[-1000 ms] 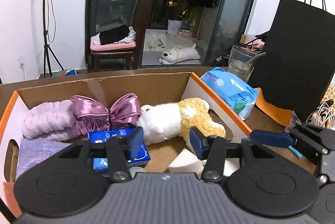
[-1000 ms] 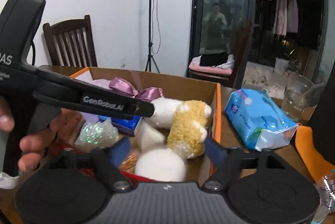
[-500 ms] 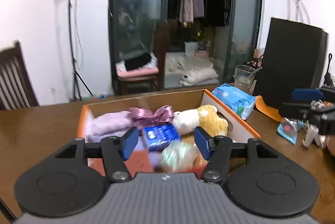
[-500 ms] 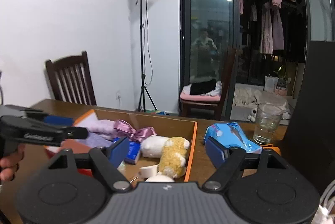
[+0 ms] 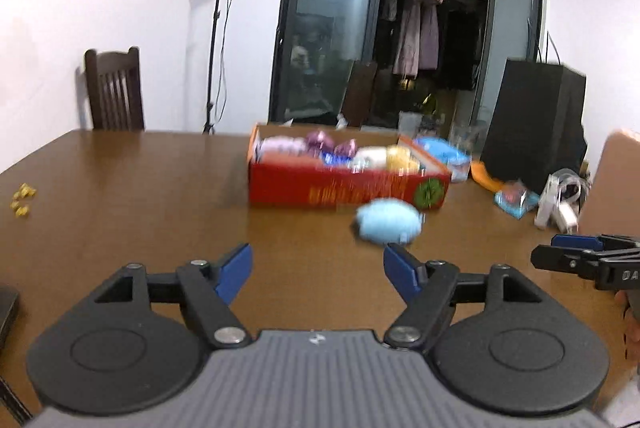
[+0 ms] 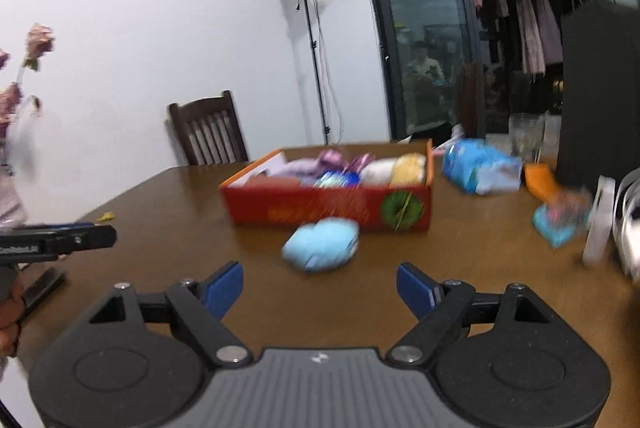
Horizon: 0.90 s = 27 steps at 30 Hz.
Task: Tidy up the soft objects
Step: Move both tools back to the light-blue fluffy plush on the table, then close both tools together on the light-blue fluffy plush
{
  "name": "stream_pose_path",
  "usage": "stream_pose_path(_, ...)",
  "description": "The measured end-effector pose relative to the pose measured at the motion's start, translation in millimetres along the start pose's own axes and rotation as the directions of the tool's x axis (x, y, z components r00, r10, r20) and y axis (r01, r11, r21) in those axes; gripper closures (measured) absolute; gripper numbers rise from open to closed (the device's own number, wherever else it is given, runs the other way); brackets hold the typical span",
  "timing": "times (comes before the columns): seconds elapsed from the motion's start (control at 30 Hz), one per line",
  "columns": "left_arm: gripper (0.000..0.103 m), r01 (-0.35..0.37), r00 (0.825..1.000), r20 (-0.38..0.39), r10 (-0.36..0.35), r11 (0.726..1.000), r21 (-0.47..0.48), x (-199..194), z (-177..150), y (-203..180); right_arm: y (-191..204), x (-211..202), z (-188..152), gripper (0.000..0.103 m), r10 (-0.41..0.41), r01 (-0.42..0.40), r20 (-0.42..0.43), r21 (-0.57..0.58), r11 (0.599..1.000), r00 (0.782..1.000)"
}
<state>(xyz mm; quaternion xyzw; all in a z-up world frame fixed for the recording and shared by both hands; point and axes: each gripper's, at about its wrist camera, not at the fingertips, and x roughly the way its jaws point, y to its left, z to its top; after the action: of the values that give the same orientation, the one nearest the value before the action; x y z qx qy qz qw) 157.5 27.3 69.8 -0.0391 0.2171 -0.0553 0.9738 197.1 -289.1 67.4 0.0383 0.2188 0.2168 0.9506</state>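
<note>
Our left gripper [image 5: 318, 274] and right gripper [image 6: 320, 290] are both hanging spread and empty over the brown wooden desk [image 5: 120, 195], the left jaws having just been opening. A fluffy, rounded light-blue plush [image 6: 322, 244] is lying just before the red cardboard box [image 6: 332, 209] of soft things. We are likely reaching for it next, pinching gently.

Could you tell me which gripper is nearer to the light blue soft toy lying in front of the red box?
Neither clearly. The left gripper has the toy ahead, slightly right; the right gripper faces it almost straight ahead. Both are open and apart from it.
</note>
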Motion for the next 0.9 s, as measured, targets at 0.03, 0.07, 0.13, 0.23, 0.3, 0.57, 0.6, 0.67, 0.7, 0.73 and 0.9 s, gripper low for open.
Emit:
stream_pose_path(0.03, 0.026, -0.012, 1.000, -0.005, 0.012, 1.000, 0.008, -3, -3, 0, 1, -4, -9, 0.019, 0.024, -0.023, -0.006, 0.010, 1.000, 1.000)
stream_pose_path(0.07, 0.026, -0.030, 0.999, -0.011, 0.030, 0.999, 0.018, -5, -6, -1, 3, -6, -16, 0.019, 0.047, -0.047, -0.021, 0.010, 0.999, 0.999)
stream_pose_path(0.13, 0.026, -0.042, 0.999, -0.012, 0.043, 0.999, 0.027, -6, -8, -1, 7, -7, -19, 0.019, 0.044, -0.045, -0.042, -0.022, 0.999, 0.998)
stream_pose_path(0.23, 0.026, -0.033, 0.999, 0.005, 0.033, 0.999, 0.028, -5, -9, -3, 12, -11, -14, 0.019, 0.005, -0.007, -0.025, -0.073, 0.997, 1.000)
stream_pose_path(0.3, 0.026, -0.012, 1.000, -0.001, 0.012, 1.000, 0.026, 0, -7, -6, 9, -10, -10, 0.019, 0.014, -0.015, -0.011, -0.054, 0.998, 1.000)
stream_pose_path(0.57, 0.026, 0.095, 0.989, -0.104, -0.104, 0.991, -0.093, 80, 5, -4, -28, 52, -7, 0.031, 0.022, -0.012, -0.068, 0.147, 0.989, 0.997)
stream_pose_path(0.6, 0.027, 0.112, 0.986, -0.114, -0.122, 0.989, -0.093, 96, 9, -6, -33, 64, -6, 0.032, 0.026, -0.013, -0.077, 0.168, 0.986, 0.997)
stream_pose_path(0.67, 0.029, 0.157, 0.975, -0.140, -0.172, 0.981, -0.111, 127, 19, -9, -40, 87, 2, 0.034, 0.038, -0.023, -0.081, 0.181, 0.983, 0.996)
stream_pose_path(0.7, 0.031, 0.187, 0.968, -0.147, -0.204, 0.975, -0.123, 142, 24, -11, -44, 101, 8, 0.035, 0.048, -0.031, -0.085, 0.193, 0.981, 0.995)
stream_pose_path(0.73, 0.032, 0.214, 0.960, -0.156, -0.233, 0.968, -0.131, 161, 29, -13, -48, 115, 14, 0.039, 0.056, -0.035, -0.096, 0.209, 0.977, 0.994)
stream_pose_path(0.9, 0.051, 0.243, 0.932, -0.230, -0.281, 0.953, -0.180, 233, 36, -18, -60, 181, 36, 0.054, 0.036, -0.011, -0.098, 0.251, 0.968, 0.994)
